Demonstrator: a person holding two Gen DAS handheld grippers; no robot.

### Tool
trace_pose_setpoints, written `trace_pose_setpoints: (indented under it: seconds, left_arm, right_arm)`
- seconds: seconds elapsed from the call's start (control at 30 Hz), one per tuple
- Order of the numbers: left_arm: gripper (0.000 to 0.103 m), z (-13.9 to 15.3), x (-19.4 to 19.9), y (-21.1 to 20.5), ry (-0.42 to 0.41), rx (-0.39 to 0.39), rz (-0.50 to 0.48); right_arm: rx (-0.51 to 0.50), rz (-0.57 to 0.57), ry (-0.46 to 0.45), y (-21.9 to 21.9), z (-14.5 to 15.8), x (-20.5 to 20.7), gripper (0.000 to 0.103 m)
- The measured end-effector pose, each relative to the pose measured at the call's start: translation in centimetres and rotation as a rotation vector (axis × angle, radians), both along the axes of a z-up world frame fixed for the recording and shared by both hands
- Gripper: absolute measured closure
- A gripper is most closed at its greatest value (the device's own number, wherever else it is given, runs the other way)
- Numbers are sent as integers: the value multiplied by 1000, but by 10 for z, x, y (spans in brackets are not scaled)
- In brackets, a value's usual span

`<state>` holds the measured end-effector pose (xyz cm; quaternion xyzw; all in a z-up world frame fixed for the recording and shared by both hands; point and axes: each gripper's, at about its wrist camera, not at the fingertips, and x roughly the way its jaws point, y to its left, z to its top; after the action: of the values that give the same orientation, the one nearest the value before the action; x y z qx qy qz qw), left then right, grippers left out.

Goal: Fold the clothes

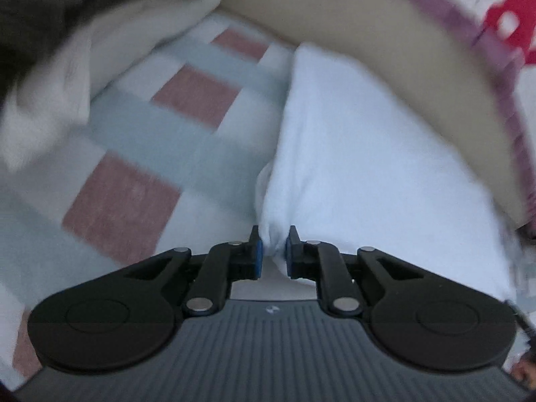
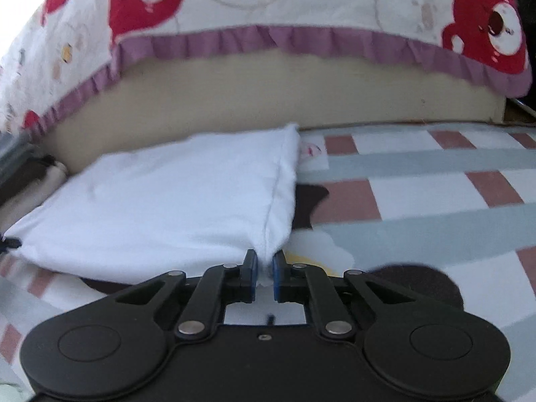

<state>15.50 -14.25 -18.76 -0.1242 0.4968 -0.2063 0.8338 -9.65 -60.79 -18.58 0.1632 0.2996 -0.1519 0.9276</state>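
A white garment (image 1: 361,154) lies folded flat on a checked bedspread (image 1: 160,140). In the left wrist view my left gripper (image 1: 274,241) is shut on its near left corner, and the cloth bunches between the blue pads. The right wrist view shows the same white garment (image 2: 174,201) stretching away to the left. There my right gripper (image 2: 265,263) is shut on the near right corner, pinching the hemmed edge. Both corners sit low, close to the bedspread (image 2: 418,201).
A beige headboard (image 2: 268,93) runs behind the garment, with a red-and-white bear-print quilt (image 2: 268,0) with a purple frill draped over it. A pile of white and dark cloth (image 1: 67,67) lies at the far left of the left wrist view.
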Motion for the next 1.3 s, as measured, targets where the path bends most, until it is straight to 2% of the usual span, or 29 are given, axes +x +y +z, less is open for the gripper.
trace_pose_setpoints:
  seconds: [0.07,0.13,0.2,0.27,0.33,0.4,0.5,0.6,0.67,0.7,0.8,0.83,0.93,1.0,1.03,1.13,1.23,1.27,1.3]
  left_arm:
    - [89,2,1,11,7,-14,61]
    - [84,5,5,30,18,-16,163]
    - [89,2,9,55,52,-27,266]
    - [89,-3,13,78,104,-60,339]
    - [83,-4,13,87,183,-155,310]
    - [76,0,3,82,200,-217,264]
    - [57,10,-12,60,166,-220,171]
    - [49,15,-26,37,146,-231,84]
    - [46,15,-30,26,153,-248,40]
    - [45,13,-31,26,164,-268,35]
    - [24,-3,-26,29,212,-367,55]
    - [24,-9,-23,31,236,-407,70]
    - [26,-22,-16,38,252,-490,133]
    - [27,-29,-12,41,251,-537,173]
    - [30,-28,-9,44,231,-535,197]
    - [31,-17,-2,44,120,-443,221]
    - [31,-7,3,42,16,-352,228]
    - [31,-8,4,41,14,-348,228]
    - [31,-13,5,39,50,-375,226]
  right_arm:
    - [9,-30,2,0,-2,-4,94]
    - [8,-52,12,2,-2,-4,94]
    - [2,-78,26,3,-3,-3,94]
    - [5,-113,40,3,-4,-1,94]
    - [30,-147,44,4,-5,-1,93]
    - [30,-175,53,8,-3,-2,93]
    - [56,-234,60,9,-1,-6,93]
    - [97,-334,71,6,0,-14,95]
    - [105,-426,102,-1,-2,-26,91]
    - [151,-431,95,-5,-2,-33,88]
    - [364,-370,34,-16,-7,-53,78]
    - [424,-339,-5,-16,-10,-57,69]
    - [551,-270,-109,-9,-20,-60,60]
    - [619,-254,-130,-3,-28,-53,51]
    - [633,-260,-135,-1,-30,-47,47]
    - [644,-287,-151,1,-35,-27,41]
    - [618,-305,-170,-3,-34,-4,39]
    - [618,-308,-186,-6,-36,2,38]
    - [631,-317,-207,-9,-37,5,38]
